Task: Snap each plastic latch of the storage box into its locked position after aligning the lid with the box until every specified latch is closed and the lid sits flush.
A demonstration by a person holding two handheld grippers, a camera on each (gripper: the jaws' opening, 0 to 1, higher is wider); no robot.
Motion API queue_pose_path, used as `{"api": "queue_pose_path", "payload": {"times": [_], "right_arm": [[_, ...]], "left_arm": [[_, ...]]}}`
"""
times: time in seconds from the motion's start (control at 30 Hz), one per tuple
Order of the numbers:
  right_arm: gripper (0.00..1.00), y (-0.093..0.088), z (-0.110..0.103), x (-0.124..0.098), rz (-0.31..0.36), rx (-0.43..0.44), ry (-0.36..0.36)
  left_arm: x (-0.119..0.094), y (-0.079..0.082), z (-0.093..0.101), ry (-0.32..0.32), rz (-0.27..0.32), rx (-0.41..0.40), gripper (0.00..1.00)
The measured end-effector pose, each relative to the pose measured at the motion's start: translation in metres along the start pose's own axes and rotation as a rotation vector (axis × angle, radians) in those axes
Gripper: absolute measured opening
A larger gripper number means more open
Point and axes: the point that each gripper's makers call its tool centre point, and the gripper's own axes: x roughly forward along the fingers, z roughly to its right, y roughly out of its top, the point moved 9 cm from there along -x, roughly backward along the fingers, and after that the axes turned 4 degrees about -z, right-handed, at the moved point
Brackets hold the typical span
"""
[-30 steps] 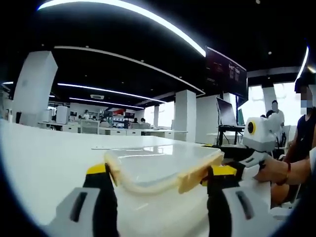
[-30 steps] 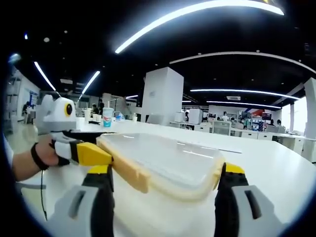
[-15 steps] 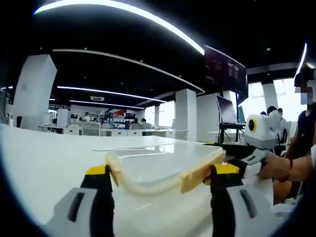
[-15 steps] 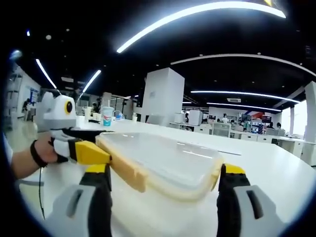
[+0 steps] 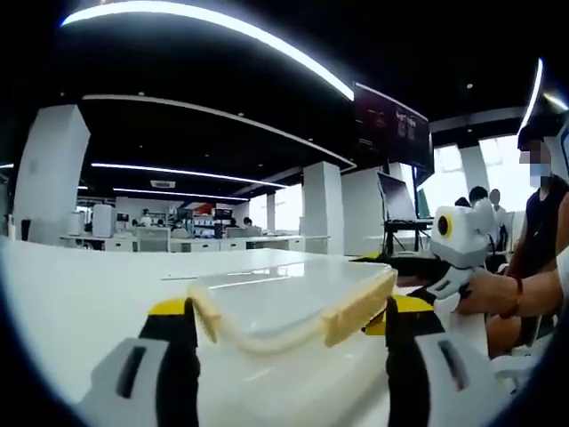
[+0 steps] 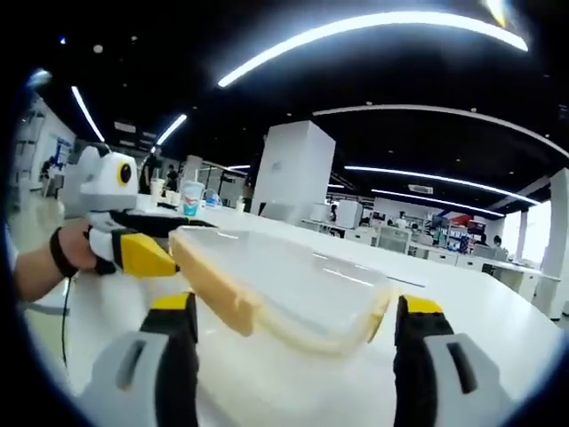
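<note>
The storage box [image 5: 293, 382] is white with a translucent lid [image 5: 284, 294] and cream latches [image 5: 356, 311], and it rests on a white table [image 5: 80, 302]. In the left gripper view one end of the box lies between the wide-apart jaws of my left gripper [image 5: 289, 310], which is open. My right gripper [image 6: 293, 310] is open around the opposite end in the right gripper view, with a cream latch [image 6: 213, 298] beside its left jaw. The right gripper [image 5: 458, 240] also comes in from the right, held by a hand. The left gripper [image 6: 111, 191] has a yellow tip against the lid's far left corner.
The white table [image 6: 480, 311] runs on past the box. A cup [image 6: 190, 197] stands at its far left end. A person [image 5: 538, 240] is at the right, with a monitor on a stand [image 5: 396, 209] behind. Desks and white pillars [image 6: 293, 173] fill the room beyond.
Both views have shifted a little. The lid's near end sits slightly higher and more tilted in the right gripper view. Both grippers stay around the ends of the box.
</note>
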Motion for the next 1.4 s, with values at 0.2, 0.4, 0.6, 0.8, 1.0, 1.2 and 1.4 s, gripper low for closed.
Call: {"api": "queue_pose_path", "payload": {"times": [0.2, 0.4, 0.6, 0.8, 1.0, 1.2, 1.4], "right_arm": [[1.00, -0.002, -0.002, -0.013, -0.014, 0.035, -0.005], [1.00, 0.001, -0.013, -0.037, 0.024, 0.052, -0.012], [1.00, 0.003, -0.025, -0.059, 0.035, 0.077, -0.024], [1.00, 0.007, -0.036, -0.086, 0.066, 0.099, -0.059], [1.00, 0.006, -0.052, -0.112, 0.075, 0.107, -0.084], [1.00, 0.005, -0.065, -0.130, 0.077, 0.120, -0.103], [1.00, 0.003, -0.078, -0.146, 0.074, 0.129, -0.129]], "left_arm": [[-0.007, 0.000, 0.007, -0.022, -0.025, 0.001, 0.96], [-0.021, 0.001, 0.016, -0.022, -0.023, 0.018, 1.00], [-0.036, 0.005, 0.030, -0.025, -0.007, 0.016, 1.00], [-0.056, 0.009, 0.040, -0.022, -0.003, 0.025, 1.00], [-0.080, 0.010, 0.052, -0.027, 0.011, 0.031, 1.00], [-0.097, 0.013, 0.064, -0.032, 0.001, 0.052, 1.00], [-0.119, 0.011, 0.071, -0.035, -0.003, 0.066, 1.00]]}}
